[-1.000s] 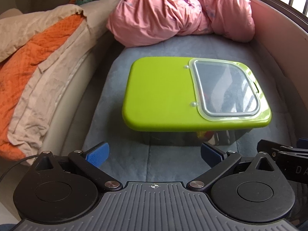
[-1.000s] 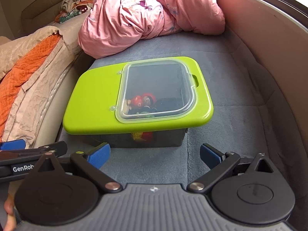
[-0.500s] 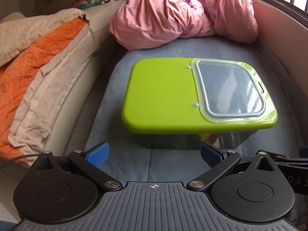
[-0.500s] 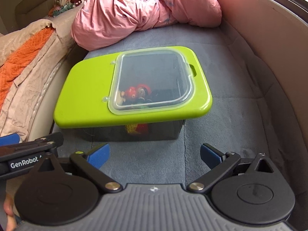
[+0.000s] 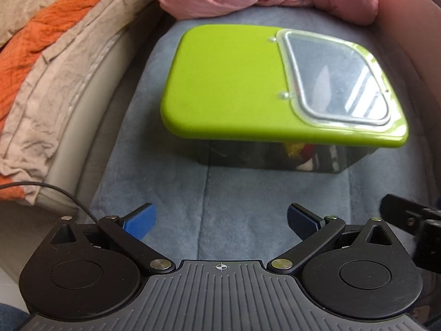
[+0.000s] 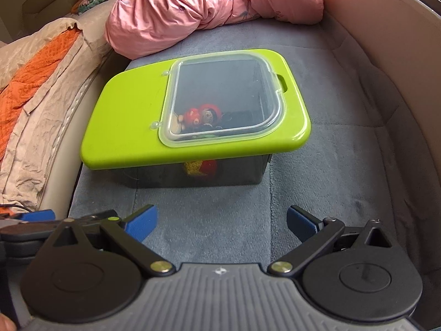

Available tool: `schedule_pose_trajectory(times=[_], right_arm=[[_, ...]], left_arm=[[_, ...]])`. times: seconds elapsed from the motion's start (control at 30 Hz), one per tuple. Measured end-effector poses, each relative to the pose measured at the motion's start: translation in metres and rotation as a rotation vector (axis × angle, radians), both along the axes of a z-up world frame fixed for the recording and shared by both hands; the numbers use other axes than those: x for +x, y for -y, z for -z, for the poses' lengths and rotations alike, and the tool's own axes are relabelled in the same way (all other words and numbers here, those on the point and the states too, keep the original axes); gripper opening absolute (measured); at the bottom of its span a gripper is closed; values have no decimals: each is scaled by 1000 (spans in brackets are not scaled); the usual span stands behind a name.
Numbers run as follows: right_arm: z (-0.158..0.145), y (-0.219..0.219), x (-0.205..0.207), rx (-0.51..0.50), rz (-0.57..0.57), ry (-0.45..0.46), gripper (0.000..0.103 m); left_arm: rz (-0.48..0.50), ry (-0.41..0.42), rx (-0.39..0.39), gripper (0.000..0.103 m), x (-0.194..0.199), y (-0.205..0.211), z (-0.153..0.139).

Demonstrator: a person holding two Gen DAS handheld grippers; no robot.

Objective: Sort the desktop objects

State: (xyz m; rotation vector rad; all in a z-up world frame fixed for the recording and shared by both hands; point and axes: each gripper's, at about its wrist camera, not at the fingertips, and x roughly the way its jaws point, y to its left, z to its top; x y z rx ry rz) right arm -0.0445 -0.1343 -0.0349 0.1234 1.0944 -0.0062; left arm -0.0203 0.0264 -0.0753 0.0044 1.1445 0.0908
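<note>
A dark storage box with a lime-green lid (image 5: 226, 82) and a clear window flap (image 5: 339, 82) sits shut on a grey-blue cushion. In the right wrist view the lid (image 6: 132, 115) and flap (image 6: 223, 96) show red toys (image 6: 201, 115) inside. My left gripper (image 5: 220, 220) is open and empty, a short way in front of the box. My right gripper (image 6: 222, 220) is open and empty, beside the left one, which shows at the left edge of the right wrist view (image 6: 35, 216).
A pink duvet (image 6: 209, 8) lies bunched behind the box. Orange and beige blankets (image 5: 41, 55) drape the sofa's left arm. A padded beige wall (image 6: 386, 55) curves along the right. A black cable (image 5: 41, 187) runs at the left.
Both grippers have moved forward, closer to the box, which fills more of each view. Jaws stay open. The box has not moved.
</note>
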Motion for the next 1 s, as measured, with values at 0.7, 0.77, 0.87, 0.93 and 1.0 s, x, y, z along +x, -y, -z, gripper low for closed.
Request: schedule_pose_trajectory(times=[0.7, 0.77, 0.87, 0.93, 1.0], right_arm=[[1, -9, 6, -69, 2, 57, 101], [5, -12, 8, -76, -17, 40, 101], [11, -15, 9, -62, -32, 10, 101], [12, -15, 9, -47, -34, 3, 101], [11, -14, 9, -45, -26, 5, 101]], left_arm=[[-16, 87, 30, 103, 8, -15, -18], [-18, 65, 17, 103, 11, -17, -15], [-37, 46, -28, 103, 14, -23, -12], [-43, 53, -32, 103, 13, -26, -12], [-38, 64, -28, 103, 12, -25, -14]])
